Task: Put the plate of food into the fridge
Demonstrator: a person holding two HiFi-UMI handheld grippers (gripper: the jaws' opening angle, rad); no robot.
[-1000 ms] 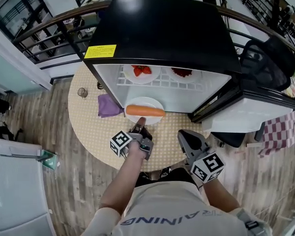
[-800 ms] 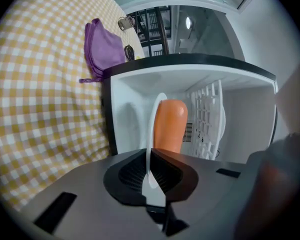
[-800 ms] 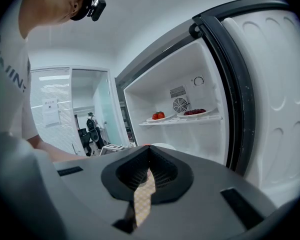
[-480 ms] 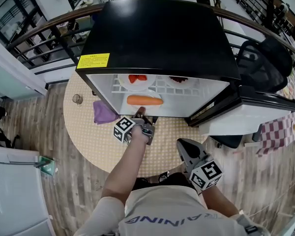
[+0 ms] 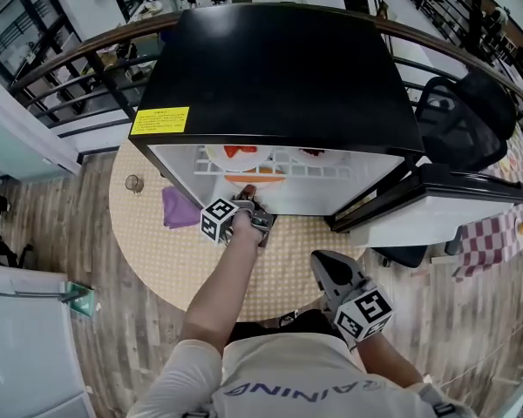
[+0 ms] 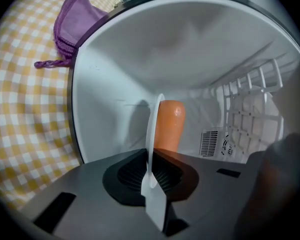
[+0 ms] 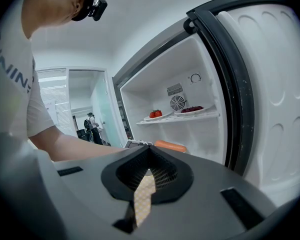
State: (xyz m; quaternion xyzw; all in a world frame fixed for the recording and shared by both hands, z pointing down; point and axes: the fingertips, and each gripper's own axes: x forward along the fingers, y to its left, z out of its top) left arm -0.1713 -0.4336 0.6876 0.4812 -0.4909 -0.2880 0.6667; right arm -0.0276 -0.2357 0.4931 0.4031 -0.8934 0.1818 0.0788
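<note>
Since the earlier frame the left tool (image 5: 248, 197) has carried the plate (image 6: 153, 129) with its orange food (image 6: 170, 126) off the bench (image 5: 157, 251) into the fridge (image 5: 288, 68), upper centre of the head view. Its jaws have just been easing apart, yet they pinch the plate's rim. The right tool (image 5: 327, 266), lower right, is closed and empty.

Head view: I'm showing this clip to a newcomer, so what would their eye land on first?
A big black-topped fridge stands open on the round checked table, a yellow label on its top. At its mouth the left gripper has a white plate carrying an orange sausage by the rim, between jaws that have just been opening.
</note>
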